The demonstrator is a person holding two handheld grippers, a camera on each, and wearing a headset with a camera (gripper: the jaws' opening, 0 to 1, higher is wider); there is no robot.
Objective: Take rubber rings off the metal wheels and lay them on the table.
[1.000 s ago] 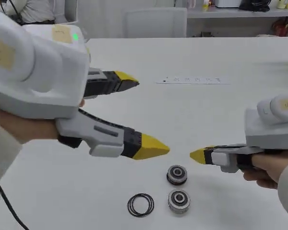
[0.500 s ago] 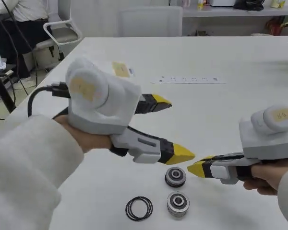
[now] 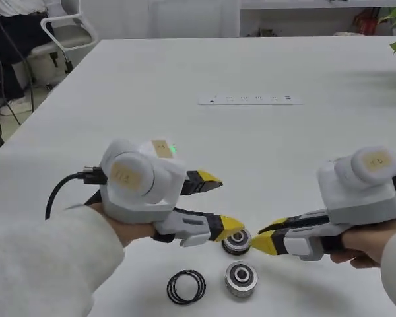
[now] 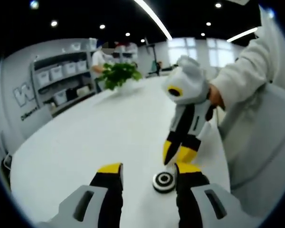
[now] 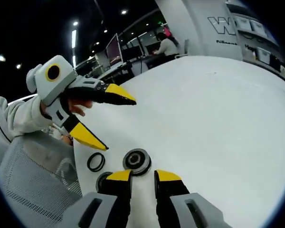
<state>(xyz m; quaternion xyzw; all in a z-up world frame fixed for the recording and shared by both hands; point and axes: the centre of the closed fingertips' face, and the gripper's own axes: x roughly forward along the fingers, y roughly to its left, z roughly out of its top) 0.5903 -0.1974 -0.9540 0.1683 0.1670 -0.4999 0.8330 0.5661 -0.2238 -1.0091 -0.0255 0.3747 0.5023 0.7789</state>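
Yellow-tipped jaws of the left gripper (image 3: 223, 201) are spread wide and hold nothing. The lower tip sits just beside the far wheel (image 3: 237, 242), and in the left gripper view that wheel (image 4: 164, 180) lies against the inside of the jaw on that picture's right, so it looks set to straddle and pin the wheel. The right gripper (image 3: 264, 234) is parted only a sliver and is also empty, its tips aimed at the same wheel from the other side. That narrow gap is probably for pinching the thin band at the rim. The far wheel shows a dark rim, so I judge its ring is on. The near wheel (image 3: 241, 278) looks bare metal, likely stripped. Loose rubber rings (image 3: 186, 287) lie flat on the white table (image 3: 251, 152) just beside the near wheel, apart from both grippers.
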